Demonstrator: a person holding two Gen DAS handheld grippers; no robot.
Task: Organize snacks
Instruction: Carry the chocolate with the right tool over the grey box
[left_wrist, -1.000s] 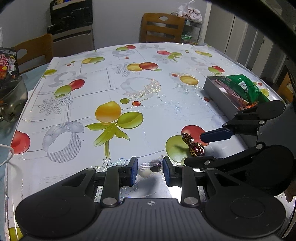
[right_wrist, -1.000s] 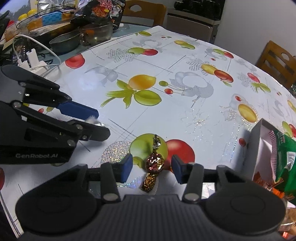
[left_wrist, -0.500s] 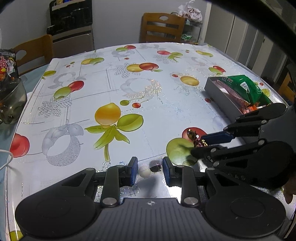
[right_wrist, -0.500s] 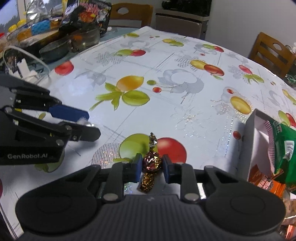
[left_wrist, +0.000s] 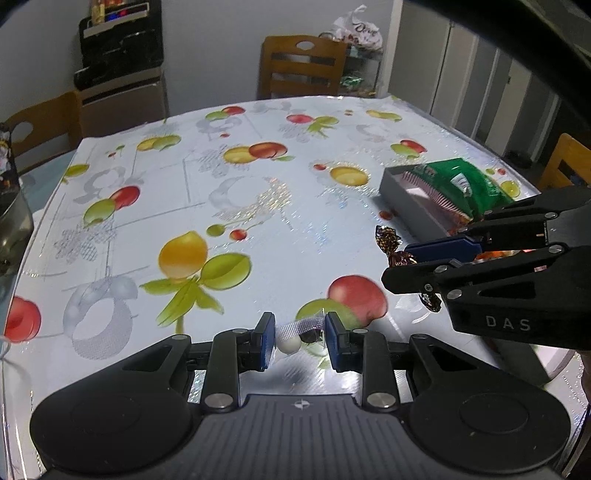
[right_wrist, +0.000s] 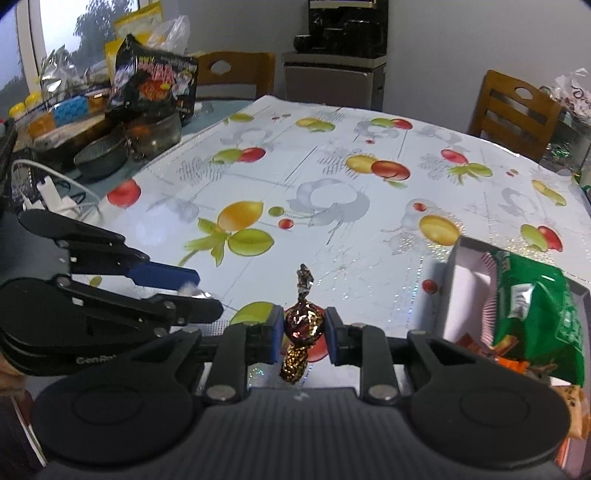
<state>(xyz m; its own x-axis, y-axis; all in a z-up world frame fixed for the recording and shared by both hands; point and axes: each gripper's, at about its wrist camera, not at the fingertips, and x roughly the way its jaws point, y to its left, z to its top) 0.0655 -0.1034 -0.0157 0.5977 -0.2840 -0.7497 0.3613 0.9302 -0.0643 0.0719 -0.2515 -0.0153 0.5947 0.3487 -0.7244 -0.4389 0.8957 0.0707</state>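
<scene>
My right gripper (right_wrist: 303, 325) is shut on a brown-and-gold foil-wrapped candy (right_wrist: 303, 322) and holds it above the fruit-print tablecloth; the candy also shows in the left wrist view (left_wrist: 392, 246) beside the right gripper (left_wrist: 400, 264). My left gripper (left_wrist: 300, 341) is shut on a small clear-wrapped candy with white and dark pieces (left_wrist: 295, 341), lifted off the table; it shows at the left of the right wrist view (right_wrist: 201, 291). A grey box (right_wrist: 452, 273) holding a green snack bag (right_wrist: 535, 314) sits to the right, also in the left wrist view (left_wrist: 406, 199).
Pots, a dark snack bag (right_wrist: 155, 79) and jars crowd the far left table side. A white charger and cable (right_wrist: 55, 195) lie near the left edge. Wooden chairs (left_wrist: 303, 66) stand around the table. More snack packets lie at the box's near end (right_wrist: 576, 406).
My right gripper closed on the foil candy and lifted it off the table, up toward the box. My left gripper rose a little with its candy still held.
</scene>
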